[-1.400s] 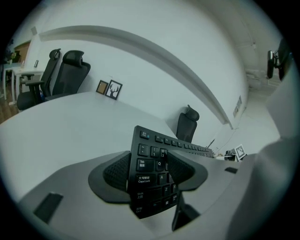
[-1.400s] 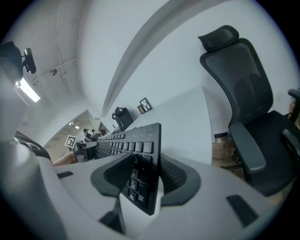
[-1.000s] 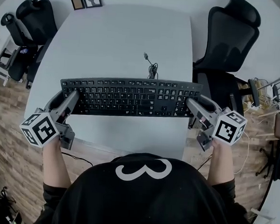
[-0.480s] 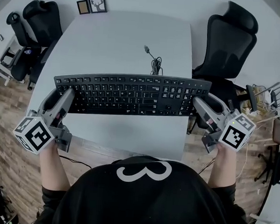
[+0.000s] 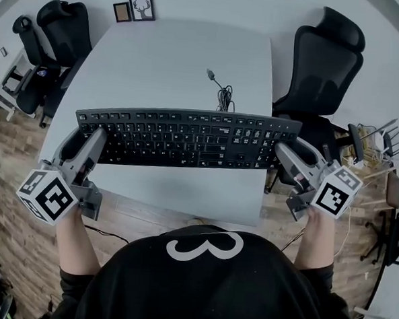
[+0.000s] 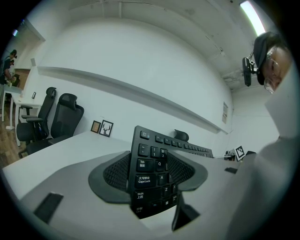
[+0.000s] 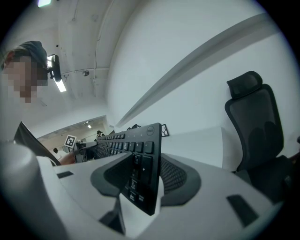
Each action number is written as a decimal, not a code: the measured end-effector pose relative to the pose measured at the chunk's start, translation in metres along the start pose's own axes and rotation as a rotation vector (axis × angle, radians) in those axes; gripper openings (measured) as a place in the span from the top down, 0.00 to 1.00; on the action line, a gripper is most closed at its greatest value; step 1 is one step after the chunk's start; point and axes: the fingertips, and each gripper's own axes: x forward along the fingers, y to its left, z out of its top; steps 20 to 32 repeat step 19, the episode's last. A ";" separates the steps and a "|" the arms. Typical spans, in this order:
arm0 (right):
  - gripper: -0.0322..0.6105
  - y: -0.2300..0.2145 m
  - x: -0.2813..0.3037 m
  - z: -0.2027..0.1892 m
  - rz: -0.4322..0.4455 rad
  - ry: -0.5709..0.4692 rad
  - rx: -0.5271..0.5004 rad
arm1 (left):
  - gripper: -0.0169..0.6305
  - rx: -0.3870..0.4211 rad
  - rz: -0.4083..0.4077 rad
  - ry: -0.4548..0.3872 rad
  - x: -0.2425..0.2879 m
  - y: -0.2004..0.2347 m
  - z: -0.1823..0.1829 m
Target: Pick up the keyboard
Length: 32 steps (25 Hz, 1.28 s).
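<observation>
Keyboard (image 5: 187, 138), black, 1 item: spans between the 2 grippers, long axis running straight from one to the other, keys facing up, cable (image 5: 220, 91) trailing forward onto the table (image 5: 192, 54). Left gripper (image 5: 86, 136) clamps its left end, right gripper (image 5: 292, 146) its right end. Gripping both ends probably keeps it level and balanced.

Right gripper (image 7: 142, 177) tight on the black keyboard (image 7: 140, 154)'s end, white table (image 7: 199, 139) beyond, black office chair (image 7: 255, 124) at right
</observation>
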 end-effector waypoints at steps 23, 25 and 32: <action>0.68 -0.003 -0.009 0.004 0.008 -0.004 0.011 | 0.59 -0.009 0.016 0.013 -0.003 -0.011 0.001; 0.68 -0.003 -0.009 0.004 0.008 -0.004 0.011 | 0.59 -0.009 0.016 0.013 -0.003 -0.011 0.001; 0.68 -0.003 -0.009 0.004 0.008 -0.004 0.011 | 0.59 -0.009 0.016 0.013 -0.003 -0.011 0.001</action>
